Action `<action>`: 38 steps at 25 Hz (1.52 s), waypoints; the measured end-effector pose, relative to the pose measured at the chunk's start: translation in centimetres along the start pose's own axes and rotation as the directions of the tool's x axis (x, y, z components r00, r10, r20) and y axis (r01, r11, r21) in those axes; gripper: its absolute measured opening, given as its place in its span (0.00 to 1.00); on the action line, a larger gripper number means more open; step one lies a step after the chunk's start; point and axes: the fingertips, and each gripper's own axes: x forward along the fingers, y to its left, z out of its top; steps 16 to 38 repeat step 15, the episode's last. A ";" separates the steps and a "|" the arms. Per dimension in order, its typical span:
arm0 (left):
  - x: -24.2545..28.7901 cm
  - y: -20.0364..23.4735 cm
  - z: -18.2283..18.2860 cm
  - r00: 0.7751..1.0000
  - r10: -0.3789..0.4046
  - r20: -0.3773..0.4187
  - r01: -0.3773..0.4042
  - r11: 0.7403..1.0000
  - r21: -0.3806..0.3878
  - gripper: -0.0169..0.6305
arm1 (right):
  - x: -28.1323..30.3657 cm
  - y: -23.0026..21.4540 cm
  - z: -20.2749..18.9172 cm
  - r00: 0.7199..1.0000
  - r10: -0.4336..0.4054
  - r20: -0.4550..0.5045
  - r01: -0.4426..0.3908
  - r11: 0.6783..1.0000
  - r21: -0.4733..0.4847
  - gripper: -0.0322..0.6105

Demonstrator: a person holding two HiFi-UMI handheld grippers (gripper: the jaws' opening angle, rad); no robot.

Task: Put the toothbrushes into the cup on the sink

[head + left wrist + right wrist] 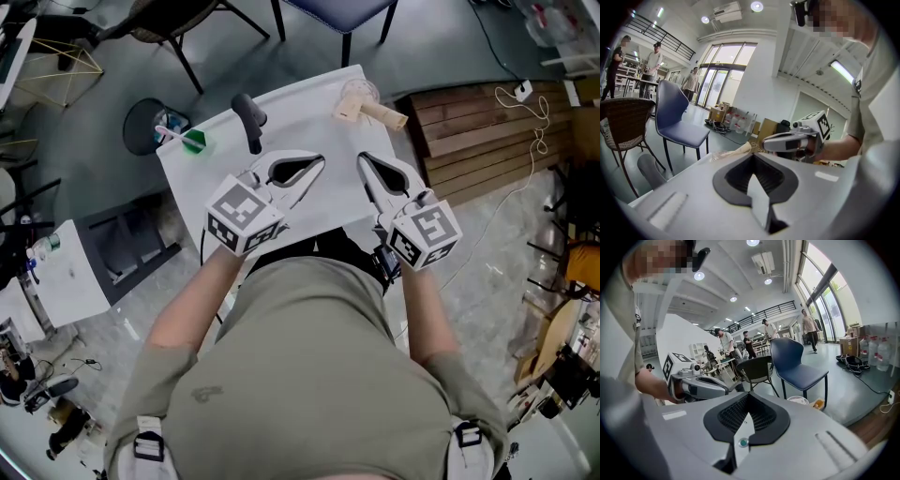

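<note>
**Both claws empty over the near edge, brushes and cup across the surface**

My left claw [317, 165] and right claw [364, 159] hover side by side above the near part of the white surface [309, 112]. Each is pressed together with nothing between its jaws.

At the far right corner sits what I take for a clear cup [358, 93], with a pale wooden piece [382, 115] touching it. I can't tell whether that piece lies beside the cup or pokes out of it. A green-and-pink item [190, 141], possibly a brush, rests at the left edge near the dark tap [249, 120].

This would fit claws poised before a pick, or drawn back after a drop. If a brush remains loose, the next move calls for spreading one claw and lowering it along the handle.

Only the head view shows the green-and-pink item and the tap. The left gripper view catches the wooden piece [740, 150] low at the far rim, with the right claw [787, 141] alongside. The right gripper view shows mostly the room.
</note>
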 end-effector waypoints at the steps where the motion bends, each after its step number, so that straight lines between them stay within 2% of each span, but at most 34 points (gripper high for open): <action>1: 0.0 0.0 0.0 1.000 0.001 0.000 -0.001 1.000 -0.001 0.03 | 0.0 -0.1 -0.1 1.000 0.000 -0.002 0.000 1.000 -0.001 0.07; 38: 0.5 0.1 -0.4 1.000 0.013 -0.012 -0.013 1.000 -0.006 0.03 | -0.2 -0.9 -1.1 1.000 -0.004 -0.023 0.004 1.000 0.012 0.07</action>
